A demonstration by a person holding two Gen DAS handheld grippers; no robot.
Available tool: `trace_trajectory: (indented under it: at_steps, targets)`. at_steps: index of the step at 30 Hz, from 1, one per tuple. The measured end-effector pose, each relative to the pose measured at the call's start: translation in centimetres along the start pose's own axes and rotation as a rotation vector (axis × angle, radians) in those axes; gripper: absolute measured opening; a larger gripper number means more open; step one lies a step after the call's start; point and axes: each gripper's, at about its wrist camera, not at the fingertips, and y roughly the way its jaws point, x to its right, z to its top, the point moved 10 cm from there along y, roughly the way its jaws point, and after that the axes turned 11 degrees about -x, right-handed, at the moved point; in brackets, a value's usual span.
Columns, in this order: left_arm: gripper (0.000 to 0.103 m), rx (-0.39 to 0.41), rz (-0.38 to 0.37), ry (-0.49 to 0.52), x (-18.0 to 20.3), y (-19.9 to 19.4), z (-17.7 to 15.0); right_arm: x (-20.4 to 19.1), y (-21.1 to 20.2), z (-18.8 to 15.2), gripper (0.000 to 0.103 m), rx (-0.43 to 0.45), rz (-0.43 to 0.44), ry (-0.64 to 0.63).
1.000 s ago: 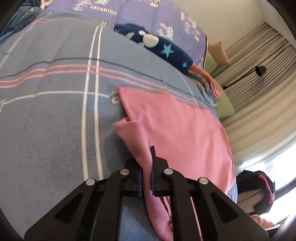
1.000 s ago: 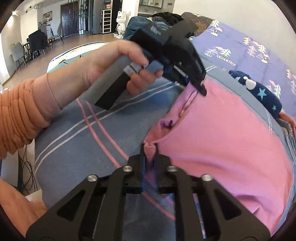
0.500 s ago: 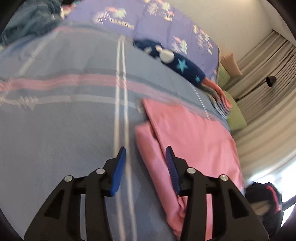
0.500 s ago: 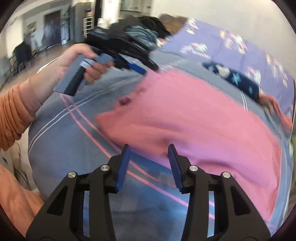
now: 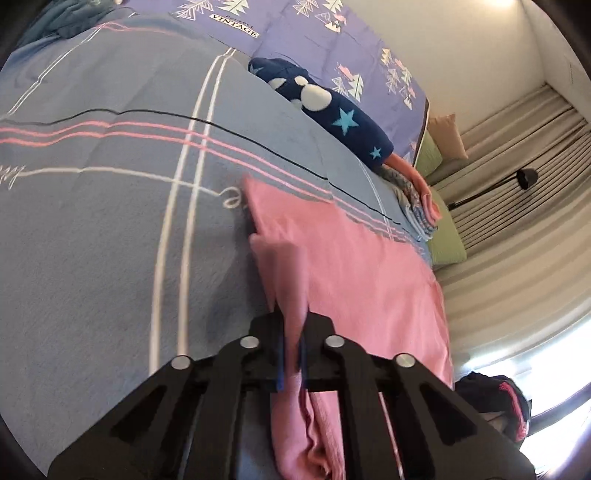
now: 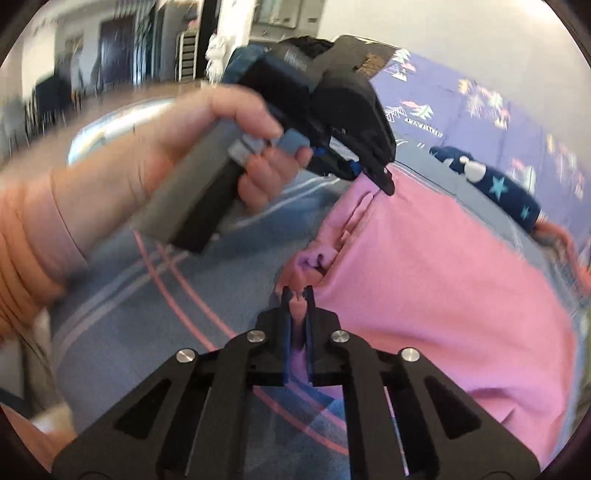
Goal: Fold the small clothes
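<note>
Half a second ago both pairs of fingers stood apart over the bed; now each is pinched shut on the pink garment's near edge again. The left gripper (image 5: 291, 354) clamps a raised fold of the pink garment (image 5: 362, 280), and the right gripper (image 6: 298, 325) grips a bunched bit of the same edge, seen from its own camera. In the right view the left gripper (image 6: 380, 177) appears held in the person's left hand (image 6: 207, 147), its tip at the cloth's far corner.

The garment lies flat on the blue striped bed cover (image 5: 110, 221), between the grippers and the dark star-print item (image 5: 332, 107) near the pillows (image 5: 325, 33). A small stack of folded clothes (image 5: 417, 199) sits just past the garment's far side.

To fold well, I judge both pinches should lift together, keep the edge taut and level, and carry it over the garment's body so the edges meet squarely.

No container shows in either view.
</note>
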Motion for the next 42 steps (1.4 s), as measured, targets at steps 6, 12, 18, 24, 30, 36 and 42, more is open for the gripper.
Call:
trace_trajectory:
  at_steps: [6, 12, 18, 24, 30, 36, 42]
  targets:
    - [0.005, 0.09, -0.002, 0.065, 3.4, -3.3, 3.0, 0.9, -4.8, 3.7, 0.005, 0.171, 0.012, 0.046]
    - [0.005, 0.118, 0.075, 0.12, 6.8, -5.1, 6.0, 4.6, -7.3, 7.5, 0.005, 0.241, 0.15, 0.218]
    - [0.005, 0.113, 0.119, 0.139, 8.5, -4.4, 6.5, 7.0, -8.8, 6.4, 0.005, 0.251, 0.271, 0.334]
    - [0.005, 0.111, 0.15, 0.199, 12.9, -3.1, 7.0, 10.7, -11.0, 4.4, 0.005, 0.318, 0.332, 0.448]
    - [0.005, 0.08, 0.197, 0.244, 17.7, -0.4, 7.6, 15.0, -13.2, 1.5, 0.005, 0.393, 0.313, 0.533]
    - [0.005, 0.022, 0.24, 0.291, 22.2, 4.4, 7.3, 20.1, -14.3, -2.6, 0.005, 0.441, 0.342, 0.658]
    - [0.005, -0.047, 0.294, 0.36, 26.2, 10.9, 5.9, 24.9, -14.2, -8.1, 0.006, 0.445, 0.324, 0.772]
